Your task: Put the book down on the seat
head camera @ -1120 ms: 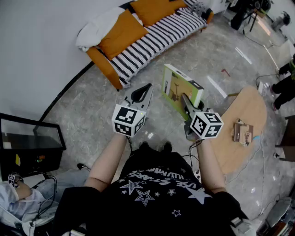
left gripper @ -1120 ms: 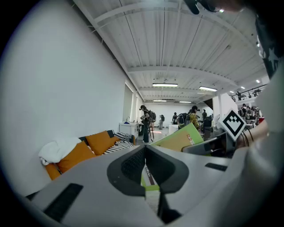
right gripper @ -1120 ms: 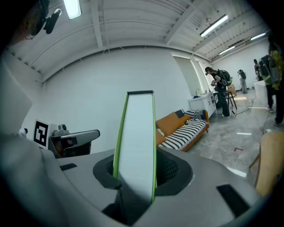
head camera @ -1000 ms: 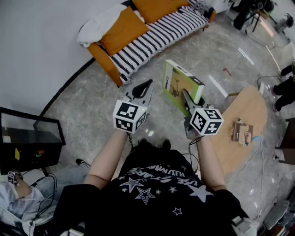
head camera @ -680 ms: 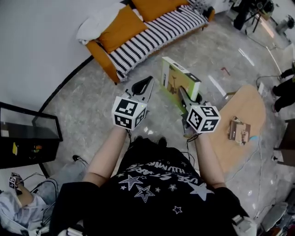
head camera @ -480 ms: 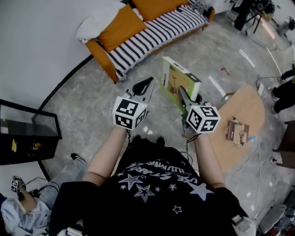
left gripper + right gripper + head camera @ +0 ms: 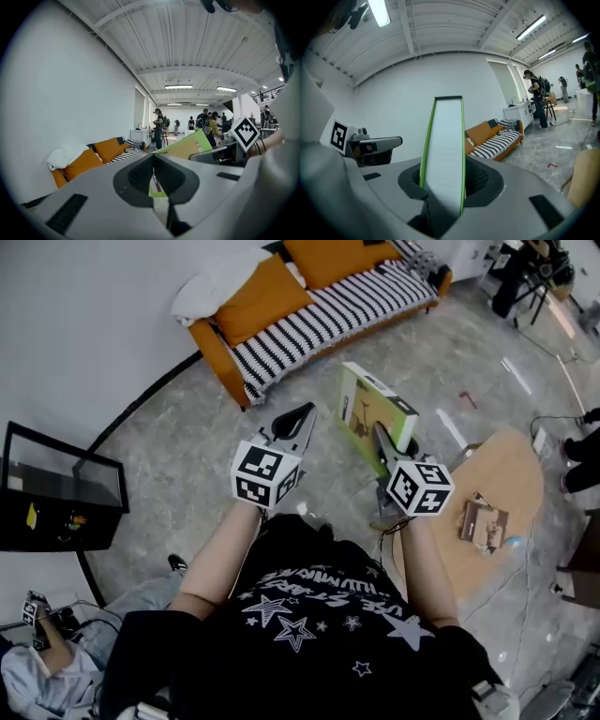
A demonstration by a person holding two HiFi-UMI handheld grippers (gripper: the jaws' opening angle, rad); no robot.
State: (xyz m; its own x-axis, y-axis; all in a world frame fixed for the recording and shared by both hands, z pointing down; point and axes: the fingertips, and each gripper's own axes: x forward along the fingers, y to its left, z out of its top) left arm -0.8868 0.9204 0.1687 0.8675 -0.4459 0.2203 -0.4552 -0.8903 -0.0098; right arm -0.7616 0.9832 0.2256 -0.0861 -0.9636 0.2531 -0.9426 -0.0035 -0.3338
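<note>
Bright, even overhead light — fisheye-bent edges, sharp

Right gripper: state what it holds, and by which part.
The right gripper holds the book, jaws clamped on both covers at its near page-edge end.

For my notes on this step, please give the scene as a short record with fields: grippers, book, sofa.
right gripper: shut on the book
book pose: upright on edge, over the floor
left gripper: shut, empty
sofa: ahead, striped seat, orange cushions; book not yet on it
table: round, wooden, to the person's right
</note>
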